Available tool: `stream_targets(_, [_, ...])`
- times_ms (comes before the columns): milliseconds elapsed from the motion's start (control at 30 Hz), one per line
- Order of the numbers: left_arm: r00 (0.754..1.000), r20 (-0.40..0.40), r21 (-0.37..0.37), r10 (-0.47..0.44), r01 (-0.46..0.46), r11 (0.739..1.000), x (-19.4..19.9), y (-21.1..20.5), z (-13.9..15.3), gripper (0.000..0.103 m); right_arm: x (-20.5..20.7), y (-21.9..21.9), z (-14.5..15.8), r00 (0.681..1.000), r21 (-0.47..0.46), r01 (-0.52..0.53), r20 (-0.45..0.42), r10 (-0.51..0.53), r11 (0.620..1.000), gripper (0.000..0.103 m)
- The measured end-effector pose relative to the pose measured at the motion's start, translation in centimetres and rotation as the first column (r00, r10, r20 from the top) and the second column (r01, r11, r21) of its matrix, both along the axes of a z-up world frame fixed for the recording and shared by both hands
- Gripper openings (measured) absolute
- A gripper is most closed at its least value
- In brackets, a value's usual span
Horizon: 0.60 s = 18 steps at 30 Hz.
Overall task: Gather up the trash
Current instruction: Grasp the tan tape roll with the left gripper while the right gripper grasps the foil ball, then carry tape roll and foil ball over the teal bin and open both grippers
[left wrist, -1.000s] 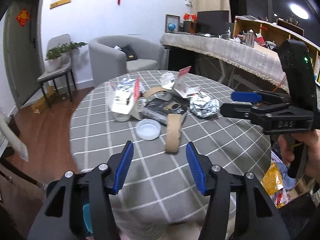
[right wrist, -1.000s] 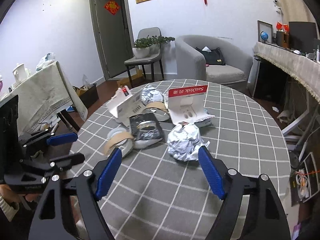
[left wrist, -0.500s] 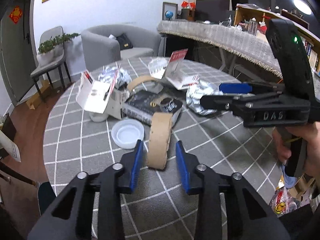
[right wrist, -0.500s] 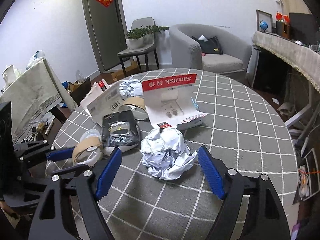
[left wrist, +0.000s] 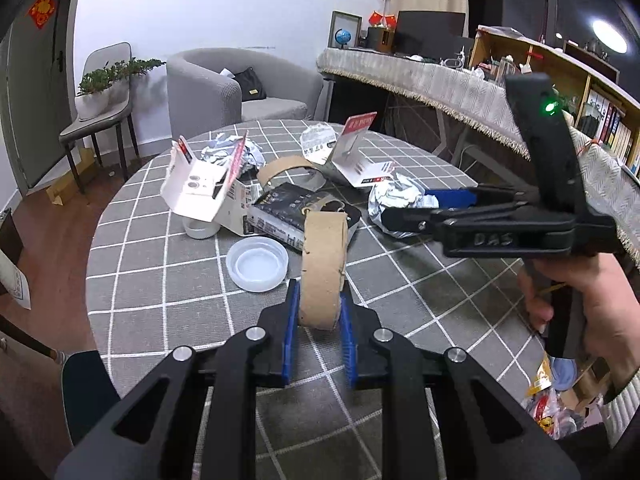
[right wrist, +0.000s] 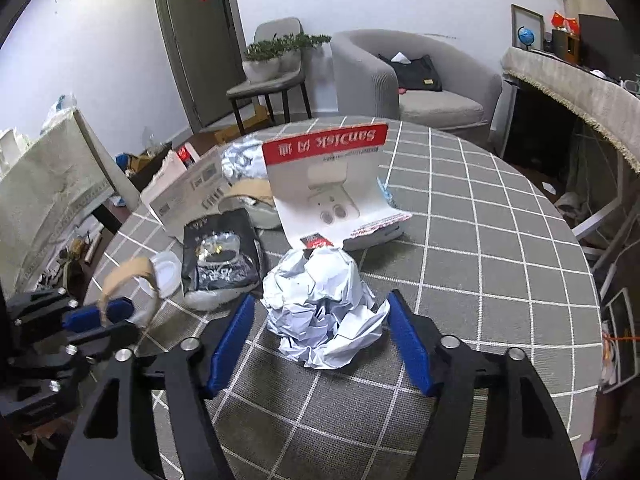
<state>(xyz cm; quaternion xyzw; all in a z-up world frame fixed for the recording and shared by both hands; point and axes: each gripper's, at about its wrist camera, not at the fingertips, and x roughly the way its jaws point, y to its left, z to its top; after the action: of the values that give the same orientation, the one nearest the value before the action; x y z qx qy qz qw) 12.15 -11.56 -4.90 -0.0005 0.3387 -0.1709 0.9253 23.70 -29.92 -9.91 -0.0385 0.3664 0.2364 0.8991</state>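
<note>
Left wrist view: your left claw point(left wrist: 318, 322) has just been closing and now sits narrow on the cardboard tape ring point(left wrist: 323, 268), blue pads against both flat sides, ring standing on edge on the checked bench point(left wrist: 160, 280) just beside the white plastic lid point(left wrist: 257, 258). Right wrist view: your right claw point(right wrist: 320, 338) has just been closing too but is half-wide, straddling the crumpled foil-paper ball point(right wrist: 320, 304); the right pad looks to be at the ball's edge, the left pad apart from it, so not gripped yet. Step in hand, as I read it: double pick-up, ring secured, ball pending. Next move calls for finishing the right squeeze until the ball is caught, then lifting both clear of the black packet point(right wrist: 220, 258) and red-topped card packaging point(right wrist: 328, 184). No bin shows in either view.
</note>
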Motion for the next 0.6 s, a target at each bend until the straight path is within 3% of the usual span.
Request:
stream_targets(167, [0.999,0.030,-0.012,0.022,-0.022,1.000,-0.6,0.9,0.9,0.021,-0.4,1.2,0.0,1.000,-0.052,-0.008,0.005,0.008,0.999,0.053])
stream_targets(467, [0.992,0.081,-0.012,0.096,-0.095,0.995,-1.7,3.8,2.7,0.021,-3.7,3.4,2.1,0.995,-0.122,-0.006,0.097,0.017,0.993,0.051])
stream_targets(600, [0.988,0.073,-0.014,0.137,-0.137,0.991,-1.8,5.7,2.7,0.021,-4.8,4.3,3.3,0.989,-0.112,-0.005,0.145,0.022,0.994,0.051])
